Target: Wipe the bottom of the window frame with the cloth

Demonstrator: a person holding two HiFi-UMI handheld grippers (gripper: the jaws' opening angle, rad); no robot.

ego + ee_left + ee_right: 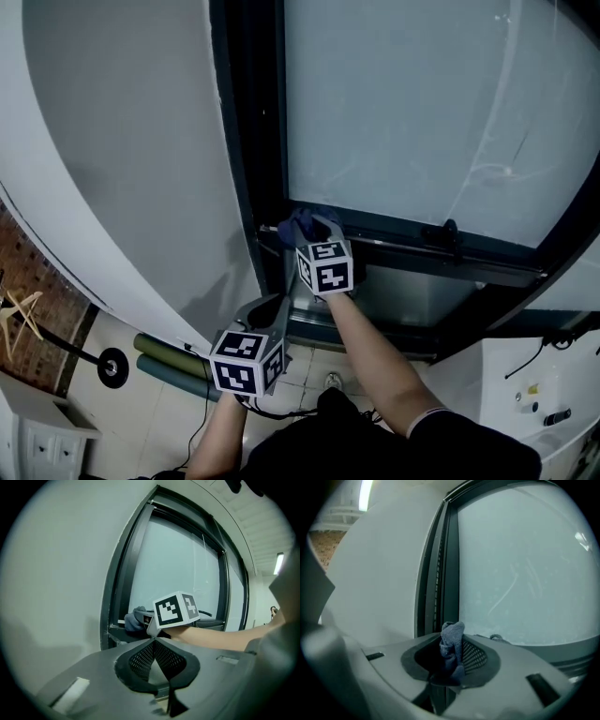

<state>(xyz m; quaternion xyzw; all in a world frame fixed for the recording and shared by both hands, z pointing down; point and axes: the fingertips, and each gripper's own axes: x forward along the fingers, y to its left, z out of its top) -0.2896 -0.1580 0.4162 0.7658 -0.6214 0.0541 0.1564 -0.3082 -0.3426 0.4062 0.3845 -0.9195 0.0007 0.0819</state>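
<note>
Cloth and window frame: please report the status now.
Right tongs shut on blue cloth, at left end of bottom window frame. Left tongs shut, empty, off the frame. Black handle ahead on frame.

Blue cloth (452,648) bunched upright between jaws; against dark window frame (412,246) bottom-left corner.

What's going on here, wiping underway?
A person stands at a window with a gripper in each hand. The right gripper is shut on a blue cloth, held at the left end of the window frame's bottom rail. The left gripper hangs lower down, jaws together, empty.
</note>
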